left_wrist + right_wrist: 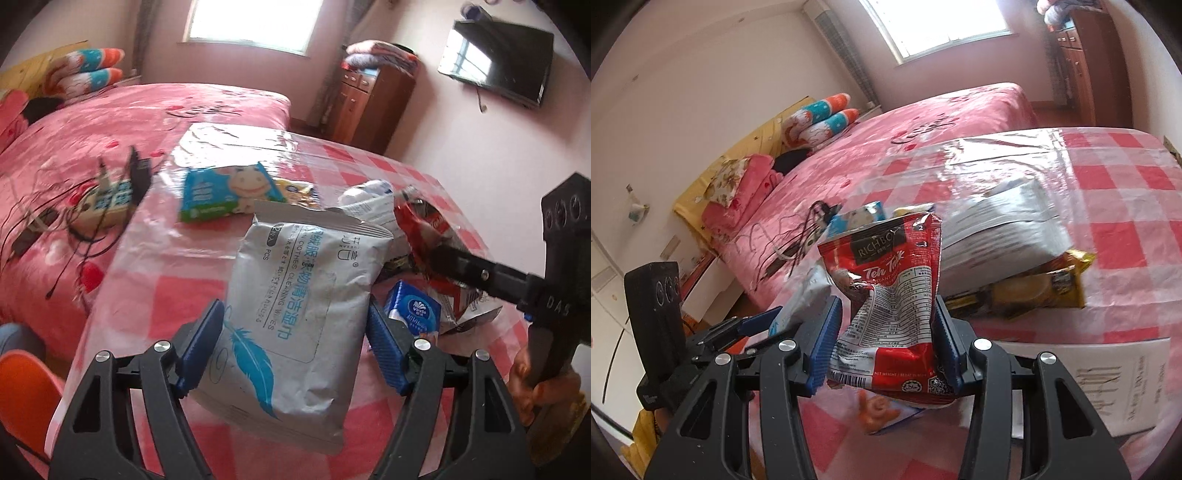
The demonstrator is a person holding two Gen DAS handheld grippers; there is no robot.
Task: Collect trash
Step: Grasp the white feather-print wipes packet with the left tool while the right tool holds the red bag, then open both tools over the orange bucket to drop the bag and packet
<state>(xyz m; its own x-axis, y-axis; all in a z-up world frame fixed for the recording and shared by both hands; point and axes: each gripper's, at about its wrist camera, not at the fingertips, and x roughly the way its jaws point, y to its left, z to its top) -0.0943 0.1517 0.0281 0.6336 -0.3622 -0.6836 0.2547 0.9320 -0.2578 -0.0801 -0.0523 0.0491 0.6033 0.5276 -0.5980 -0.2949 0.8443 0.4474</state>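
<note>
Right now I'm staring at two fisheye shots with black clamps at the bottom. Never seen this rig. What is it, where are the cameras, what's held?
There is no robot arm here. A person carries a pair of hand-held tongs in each hand, and a camera on each looks forward along its two blue fingers.

The left-wrist picture shows the left tongs closed on a grey wipes pack, lifted off the table. At the right edge you see the right tongs from the side and the hand carrying them.

The right-wrist picture shows the right tongs clamped on a crumpled red tea packet.

Still on the pink checked table: a blue wipes pack, a small blue tissue pack, a yellow packet and a white box. Behind is a bed.
</note>
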